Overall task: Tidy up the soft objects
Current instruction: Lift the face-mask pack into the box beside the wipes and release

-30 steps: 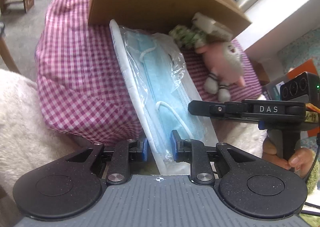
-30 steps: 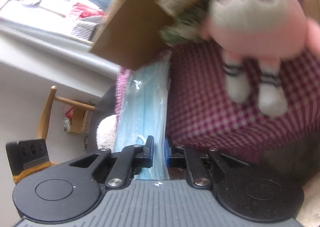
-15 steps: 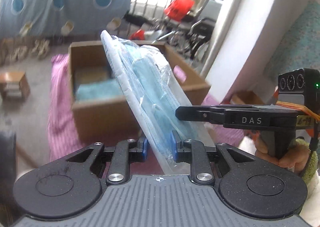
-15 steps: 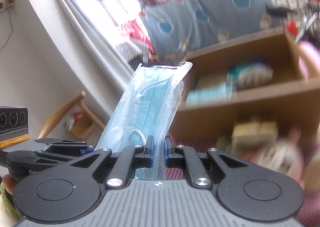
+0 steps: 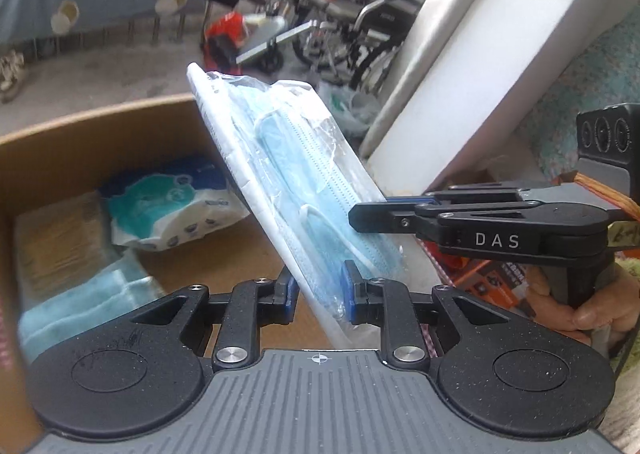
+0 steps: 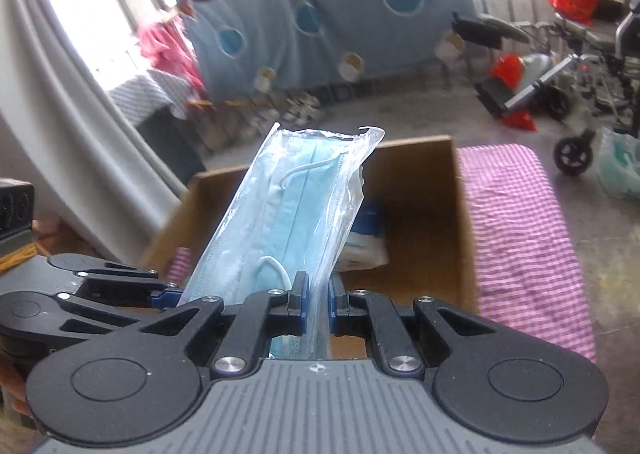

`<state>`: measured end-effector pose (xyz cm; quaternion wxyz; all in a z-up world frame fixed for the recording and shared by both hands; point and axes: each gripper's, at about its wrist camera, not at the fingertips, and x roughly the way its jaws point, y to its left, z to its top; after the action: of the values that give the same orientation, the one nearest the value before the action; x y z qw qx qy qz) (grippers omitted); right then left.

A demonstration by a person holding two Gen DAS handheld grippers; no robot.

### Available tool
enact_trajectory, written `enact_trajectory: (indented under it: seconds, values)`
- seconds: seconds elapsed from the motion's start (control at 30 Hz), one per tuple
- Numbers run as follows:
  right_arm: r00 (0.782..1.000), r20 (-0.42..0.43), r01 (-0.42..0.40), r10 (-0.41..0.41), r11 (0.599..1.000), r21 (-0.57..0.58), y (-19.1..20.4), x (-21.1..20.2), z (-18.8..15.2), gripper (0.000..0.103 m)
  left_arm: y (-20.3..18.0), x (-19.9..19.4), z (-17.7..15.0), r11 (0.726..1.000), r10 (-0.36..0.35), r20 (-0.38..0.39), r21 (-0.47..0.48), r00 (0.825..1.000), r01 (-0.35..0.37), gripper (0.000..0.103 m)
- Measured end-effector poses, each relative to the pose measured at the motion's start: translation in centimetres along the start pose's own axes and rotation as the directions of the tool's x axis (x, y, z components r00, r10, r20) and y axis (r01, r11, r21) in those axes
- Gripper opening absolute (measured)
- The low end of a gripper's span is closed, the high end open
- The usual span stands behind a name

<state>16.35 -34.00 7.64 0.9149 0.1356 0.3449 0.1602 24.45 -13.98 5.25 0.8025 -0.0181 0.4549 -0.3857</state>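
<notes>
A clear plastic pack of blue face masks (image 5: 296, 177) is held up over an open cardboard box (image 5: 100, 133). My left gripper (image 5: 320, 290) is shut on the pack's near end. My right gripper (image 6: 317, 304) is shut on the pack's (image 6: 296, 221) side edge, and in the left wrist view it (image 5: 360, 215) reaches in from the right. Inside the box lie a white and teal wipes pack (image 5: 172, 201), a tan packet (image 5: 56, 250) and a light blue folded cloth (image 5: 88, 294). The box (image 6: 424, 213) stands on a pink checked cloth (image 6: 520, 238).
A white wall edge (image 5: 480, 61) rises to the right of the box. Wheelchairs (image 5: 360, 25) and red bags stand on the floor behind. A blue hanging sheet with round patches (image 6: 340, 21) fills the back. A person's hand (image 5: 592, 310) grips the right handle.
Both grippers lifted the mask pack off the checked cloth and carried it up over the open box. The box's inside has come into view; the plush toy dropped out of sight.
</notes>
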Motion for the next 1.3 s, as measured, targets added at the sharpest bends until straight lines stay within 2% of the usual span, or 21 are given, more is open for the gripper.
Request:
enact_trajectory:
  seconds: [0.17, 0.23, 0.33, 0.43, 0.5, 0.53, 0.6, 0.7, 0.77, 0.83, 0.9, 0.97, 1.1, 1.13, 1.2, 1.3]
  values:
    - [0.983, -0.136, 0.119, -0.122, 0.992, -0.03, -3.9, 6.0, 2.2, 0.012, 1.3, 5.8, 1.6, 0.998, -0.043, -0.095, -0.056, 0.995, 0.038, 0.022]
    - [0.968, -0.177, 0.167, -0.179, 0.983, -0.079, -4.4, 7.4, 2.5, 0.014, 1.8, 7.6, 1.9, 0.995, -0.064, -0.143, -0.086, 0.988, 0.052, 0.022]
    - [0.938, -0.222, 0.23, -0.265, 0.958, -0.173, -4.0, 8.8, 3.0, 0.017, 1.9, 9.2, 1.6, 0.995, -0.055, -0.188, -0.092, 0.981, 0.039, 0.023]
    - [0.912, -0.238, 0.275, -0.335, 0.928, -0.253, -3.6, 9.7, 2.8, 0.018, 2.1, 10.0, 1.1, 0.995, -0.036, -0.233, -0.097, 0.972, 0.013, 0.032]
    - [0.906, -0.227, 0.287, -0.356, 0.913, -0.289, -2.7, 9.0, 2.6, 0.02, 2.2, 9.9, 0.9, 0.995, -0.026, -0.237, -0.099, 0.971, 0.003, 0.048]
    - [0.901, -0.215, 0.304, -0.376, 0.903, -0.304, -2.4, 8.9, 2.7, 0.02, 2.2, 9.7, 0.7, 0.995, -0.018, -0.232, -0.1, 0.972, -0.006, 0.053]
    - [0.903, -0.207, 0.303, -0.376, 0.9, -0.312, -2.3, 8.6, 3.3, 0.02, 2.4, 8.8, 0.7, 0.995, -0.01, -0.199, -0.1, 0.98, -0.01, 0.07]
    - [0.904, -0.18, 0.32, -0.388, 0.893, -0.316, -1.7, 7.9, 3.7, 0.02, 2.9, 6.3, 0.2, 0.993, -0.006, -0.144, -0.119, 0.99, -0.011, 0.08]
    - [0.9, -0.135, 0.35, -0.414, 0.872, -0.342, -0.8, 7.3, 4.1, 0.02, 3.3, 4.0, -0.3, 0.991, 0.005, -0.099, -0.133, 0.995, -0.019, 0.085]
    - [0.905, -0.101, 0.354, -0.413, 0.864, -0.357, 0.1, 6.8, 4.7, 0.02, 4.1, 1.1, -0.8, 0.989, 0.027, -0.036, -0.144, 0.999, -0.032, 0.09]
    - [0.918, -0.092, 0.329, -0.386, 0.87, -0.367, 1.2, 6.8, 5.1, 0.02, 4.6, -1.8, -1.5, 0.987, 0.051, 0.032, -0.154, 0.998, -0.045, 0.098]
    - [0.933, -0.107, 0.279, -0.342, 0.881, -0.381, 2.2, 7.5, 5.4, 0.02, 5.1, -4.6, -3.0, 0.984, 0.065, 0.095, -0.17, 0.993, -0.049, 0.1]
    - [0.942, -0.209, 0.161, -0.262, 0.9, -0.405, 4.1, 11.0, 5.0, 0.019, 5.8, -7.7, -4.6, 0.98, 0.087, 0.16, -0.193, 0.983, -0.056, 0.101]
    - [0.939, -0.244, 0.129, -0.243, 0.905, -0.405, 4.6, 12.1, 4.8, 0.019, 5.9, -8.1, -5.0, 0.979, 0.089, 0.173, -0.195, 0.981, -0.055, 0.101]
    - [0.918, -0.33, 0.081, -0.222, 0.917, -0.39, 4.9, 14.8, 4.1, 0.018, 5.8, -8.3, -5.4, 0.98, 0.092, 0.195, -0.194, 0.976, -0.053, 0.101]
    - [0.86, -0.427, 0.102, -0.281, 0.912, -0.396, 4.2, 18.6, 2.6, 0.017, 5.5, -9.3, -6.8, 0.982, 0.092, 0.228, -0.183, 0.969, -0.05, 0.101]
